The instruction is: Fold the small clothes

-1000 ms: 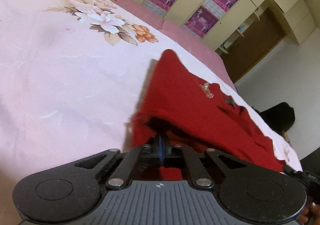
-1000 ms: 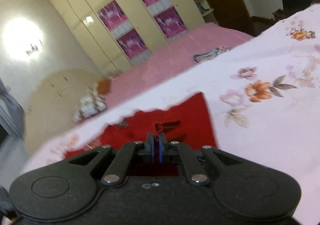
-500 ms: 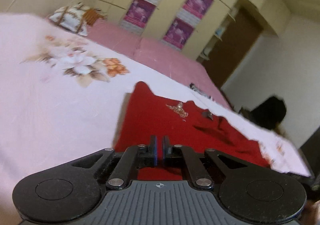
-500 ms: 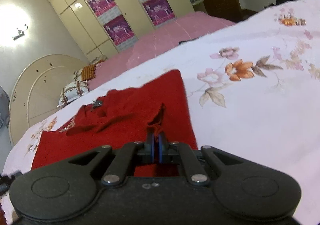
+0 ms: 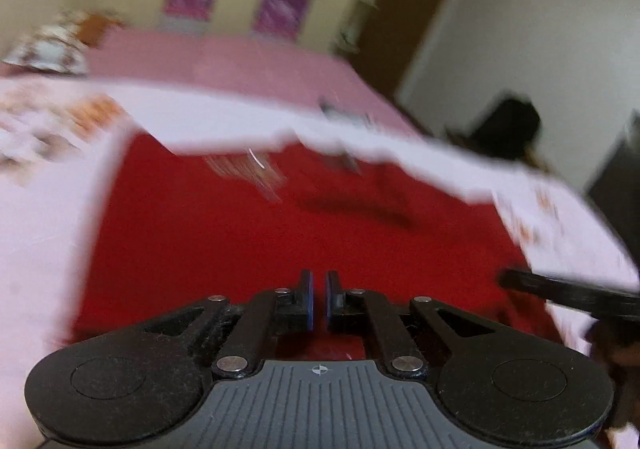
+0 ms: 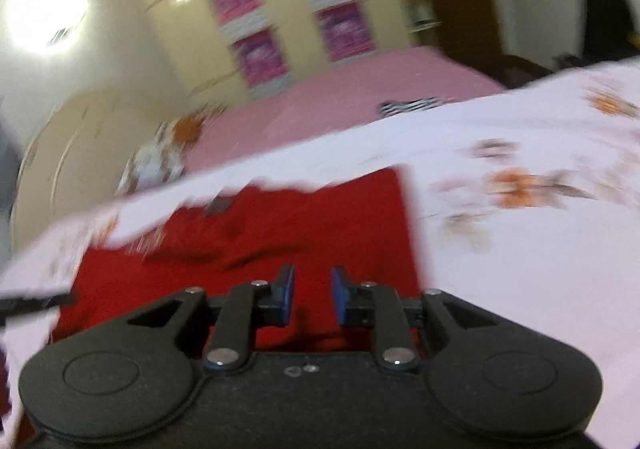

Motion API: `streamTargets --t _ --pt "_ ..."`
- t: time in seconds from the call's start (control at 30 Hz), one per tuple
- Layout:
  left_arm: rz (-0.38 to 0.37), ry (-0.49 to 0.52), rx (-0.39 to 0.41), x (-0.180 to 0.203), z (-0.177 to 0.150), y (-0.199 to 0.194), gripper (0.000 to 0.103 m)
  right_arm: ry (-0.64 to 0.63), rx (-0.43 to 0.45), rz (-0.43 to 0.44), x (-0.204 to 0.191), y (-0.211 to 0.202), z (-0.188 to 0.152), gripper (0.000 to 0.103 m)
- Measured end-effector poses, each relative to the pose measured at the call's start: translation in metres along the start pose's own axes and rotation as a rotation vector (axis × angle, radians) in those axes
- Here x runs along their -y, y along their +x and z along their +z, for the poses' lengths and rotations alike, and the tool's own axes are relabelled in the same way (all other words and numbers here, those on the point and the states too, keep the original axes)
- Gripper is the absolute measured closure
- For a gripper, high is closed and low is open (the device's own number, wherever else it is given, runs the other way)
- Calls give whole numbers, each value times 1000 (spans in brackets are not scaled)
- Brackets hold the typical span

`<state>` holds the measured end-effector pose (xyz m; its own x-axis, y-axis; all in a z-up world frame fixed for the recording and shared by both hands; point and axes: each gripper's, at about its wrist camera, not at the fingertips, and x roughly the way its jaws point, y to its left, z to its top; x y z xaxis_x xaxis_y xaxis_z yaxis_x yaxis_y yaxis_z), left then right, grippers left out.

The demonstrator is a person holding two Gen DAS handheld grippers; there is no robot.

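Note:
A small red garment [image 5: 248, 233] lies spread flat on the pale pink floral bedsheet [image 5: 44, 209]. It also shows in the right wrist view [image 6: 280, 241]. My left gripper [image 5: 319, 299] hovers over the garment's near edge, its jaws a narrow gap apart with nothing between them. My right gripper [image 6: 312, 295] is over the near right part of the garment, jaws open and empty. The right gripper's body shows at the right edge of the left wrist view [image 5: 572, 295]. Both views are blurred by motion.
The bed carries a plain pink cover [image 6: 340, 101] farther back, with a striped cloth [image 6: 412, 105] on it and pillows [image 6: 160, 157] by the headboard. Wardrobes with purple posters [image 5: 280, 5] line the far wall. A dark chair [image 5: 508, 129] stands beyond the bed.
Both grippers let go of the red garment, which now lies flat. The right jaws opened wide, the left only slightly. Both cameras swung and are moving.

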<state>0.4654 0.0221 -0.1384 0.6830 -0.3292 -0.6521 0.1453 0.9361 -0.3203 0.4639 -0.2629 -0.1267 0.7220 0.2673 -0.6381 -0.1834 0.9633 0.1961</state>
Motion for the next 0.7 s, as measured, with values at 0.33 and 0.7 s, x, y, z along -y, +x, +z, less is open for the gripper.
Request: streamTargets --t 0.33,0.7 --pt "176 97 104 -34 51 11 97 -2 58 -97 22 12 25 84" --pt "209 99 61 -60 78 46 96 -24 93 -85 20 28 26 83"
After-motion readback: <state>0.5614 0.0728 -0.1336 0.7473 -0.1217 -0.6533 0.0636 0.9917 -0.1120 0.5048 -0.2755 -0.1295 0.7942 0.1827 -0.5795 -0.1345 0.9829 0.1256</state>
